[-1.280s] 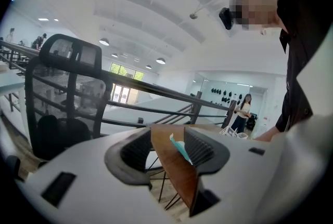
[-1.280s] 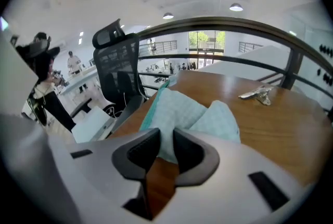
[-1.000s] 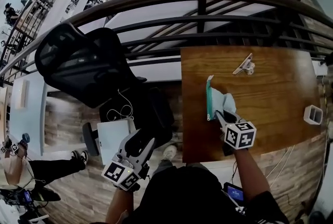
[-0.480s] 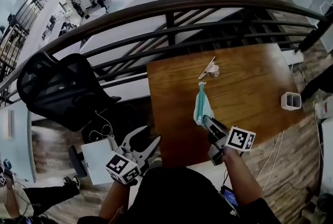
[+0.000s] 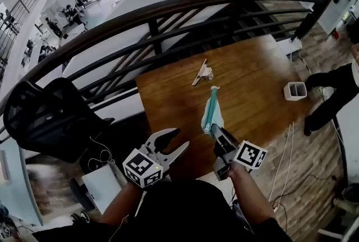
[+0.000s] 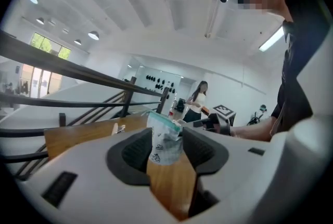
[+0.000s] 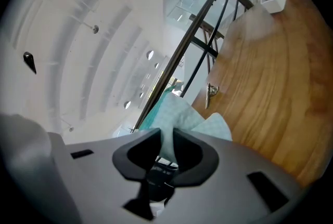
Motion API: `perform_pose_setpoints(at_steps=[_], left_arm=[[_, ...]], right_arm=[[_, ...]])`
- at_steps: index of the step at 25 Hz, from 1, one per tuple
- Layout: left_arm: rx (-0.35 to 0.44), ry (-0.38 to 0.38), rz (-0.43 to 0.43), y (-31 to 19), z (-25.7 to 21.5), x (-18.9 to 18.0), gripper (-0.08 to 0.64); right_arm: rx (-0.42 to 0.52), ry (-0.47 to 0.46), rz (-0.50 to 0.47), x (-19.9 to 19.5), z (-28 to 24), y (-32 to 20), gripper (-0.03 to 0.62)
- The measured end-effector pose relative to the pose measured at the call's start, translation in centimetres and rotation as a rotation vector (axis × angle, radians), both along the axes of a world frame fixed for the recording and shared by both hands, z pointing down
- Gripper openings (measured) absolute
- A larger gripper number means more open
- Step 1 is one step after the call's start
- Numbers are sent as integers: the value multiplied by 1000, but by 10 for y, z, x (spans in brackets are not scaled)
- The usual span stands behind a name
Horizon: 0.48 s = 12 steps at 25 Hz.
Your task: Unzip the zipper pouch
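The teal zipper pouch (image 5: 212, 112) stands on edge over the near part of the wooden table (image 5: 252, 78). My right gripper (image 5: 216, 133) is shut on its near end. In the right gripper view the pouch (image 7: 179, 111) runs into the narrow gap of that gripper (image 7: 167, 147). My left gripper (image 5: 178, 140) hangs off the table's near left corner with its jaws closing and nothing between them. In the left gripper view, the pouch (image 6: 165, 137) shows upright beyond the left gripper (image 6: 169, 155), with the right gripper (image 6: 216, 123) behind it.
A metal clip (image 5: 201, 72) lies on the table beyond the pouch. A small white cup (image 5: 295, 90) stands near the right edge. A dark railing (image 5: 168, 10) runs behind the table. A black office chair (image 5: 39, 117) is at the left, and a person's legs (image 5: 331, 89) at the right.
The head view has swung, so the table now sits further left and higher. My left gripper has come right, up to the table's corner. The right gripper still holds the pouch.
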<state>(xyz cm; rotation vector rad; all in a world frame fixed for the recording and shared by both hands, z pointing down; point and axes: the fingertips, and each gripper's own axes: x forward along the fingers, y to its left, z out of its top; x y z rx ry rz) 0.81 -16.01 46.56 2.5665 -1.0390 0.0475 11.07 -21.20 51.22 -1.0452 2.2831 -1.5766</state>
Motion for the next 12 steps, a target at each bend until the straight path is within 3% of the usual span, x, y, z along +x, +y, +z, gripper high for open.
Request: perform_pose_setpoints(at_steps=[10,12], left_arm=[[-41,28,175,-8,2,46,172],[-56,24,179,-10,6,48,172]], right_arm=[[42,52,99,-6,-6,20,61],[46,63,104,-9,-5,22,25]])
